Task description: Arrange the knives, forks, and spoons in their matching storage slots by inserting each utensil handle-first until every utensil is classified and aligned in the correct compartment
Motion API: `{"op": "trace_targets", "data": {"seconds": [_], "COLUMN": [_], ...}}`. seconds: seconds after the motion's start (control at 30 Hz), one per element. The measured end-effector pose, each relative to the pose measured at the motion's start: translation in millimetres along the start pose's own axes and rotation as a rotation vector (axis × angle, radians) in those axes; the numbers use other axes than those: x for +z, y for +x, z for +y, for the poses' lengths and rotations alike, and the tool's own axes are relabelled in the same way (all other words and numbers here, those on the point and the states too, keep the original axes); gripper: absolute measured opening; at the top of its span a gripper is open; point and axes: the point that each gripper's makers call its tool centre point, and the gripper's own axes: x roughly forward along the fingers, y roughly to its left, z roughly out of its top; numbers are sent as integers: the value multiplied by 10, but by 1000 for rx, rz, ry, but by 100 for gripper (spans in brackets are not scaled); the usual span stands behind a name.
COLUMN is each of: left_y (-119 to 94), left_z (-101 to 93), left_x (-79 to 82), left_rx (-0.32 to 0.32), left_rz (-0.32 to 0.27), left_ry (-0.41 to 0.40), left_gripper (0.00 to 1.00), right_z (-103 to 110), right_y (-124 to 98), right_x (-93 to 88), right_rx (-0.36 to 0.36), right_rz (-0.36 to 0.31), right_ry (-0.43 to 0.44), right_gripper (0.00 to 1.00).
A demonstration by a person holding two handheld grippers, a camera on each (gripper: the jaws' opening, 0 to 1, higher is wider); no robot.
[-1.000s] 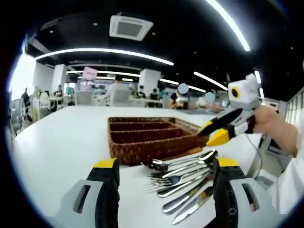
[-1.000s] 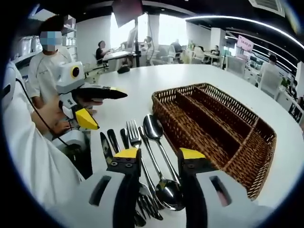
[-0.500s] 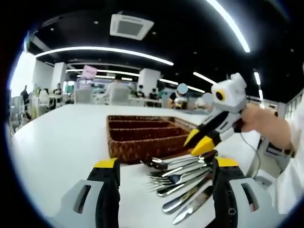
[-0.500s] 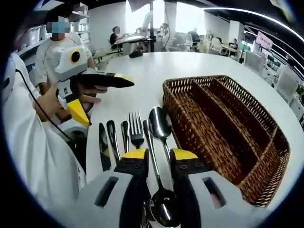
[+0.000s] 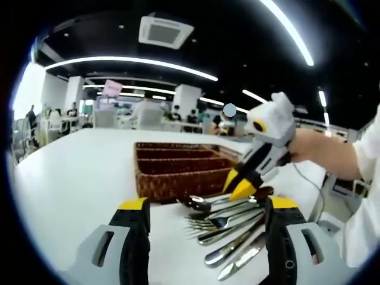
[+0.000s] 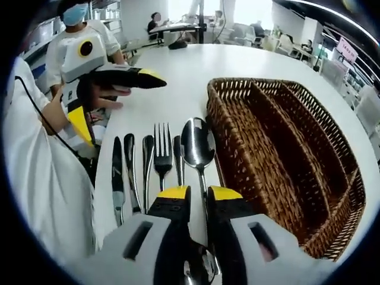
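Closing in over the past second, the right hand-held gripper (image 6: 199,193) has dropped toward the row of cutlery and drawn its yellow-tipped jaws from wide to narrow around the stem of a spoon (image 6: 197,145). Whether the pads actually touch the metal cannot be told (the stem runs straight between them, and the gap looks almost gone). In the left gripper view the same tool (image 5: 240,184) noses down onto the near end of the pile from the right.

The spoon lies on the white worktop (image 6: 172,77) just beside the wicker tray (image 6: 279,148), its long axis running parallel to the tray's three long slots, bowl pointing away from the gripper and handle toward it. Left of it, in order, sit a thin handle, a fork (image 6: 162,154), another spoon-like piece and two knives (image 6: 117,178), all roughly parallel. The tray's slots look empty, so sorting appears barely begun.

The left hand-held gripper (image 5: 205,208) hovers with jaws wide, holding nothing, the cutlery fanned between and beyond its tips; in the right gripper view (image 6: 113,89) it hangs well off to the far left.

The right hand is plainly nearer. With the tray lying immediately right of the spoon, the coming move probably turns on a lift and a short carry rightward.
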Motion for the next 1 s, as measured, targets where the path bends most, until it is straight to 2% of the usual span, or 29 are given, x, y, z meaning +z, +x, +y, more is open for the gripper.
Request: {"op": "trace_targets", "data": {"seconds": [0.53,0.77,0.8,1.0], "left_y": [32,31,32,34], "left_z": [5,22,23,28], "left_x": [2,0,-3,-9], "left_rx": [-6,-4,-4,-5], "left_rz": [3,4,6,7], "left_ry": [2,0,1,3], "left_gripper": [79,79,79,79], "right_z": [-106,-106,-75,-80], "right_y": [75,130,133,139], "right_x": [-60,-61,-67,-67], "right_rx": [29,48,70,74], "right_rz": [72,103,111,127], "right_ry": [-26,-43,-58,-80], "right_gripper": [9,5,4,4]}}
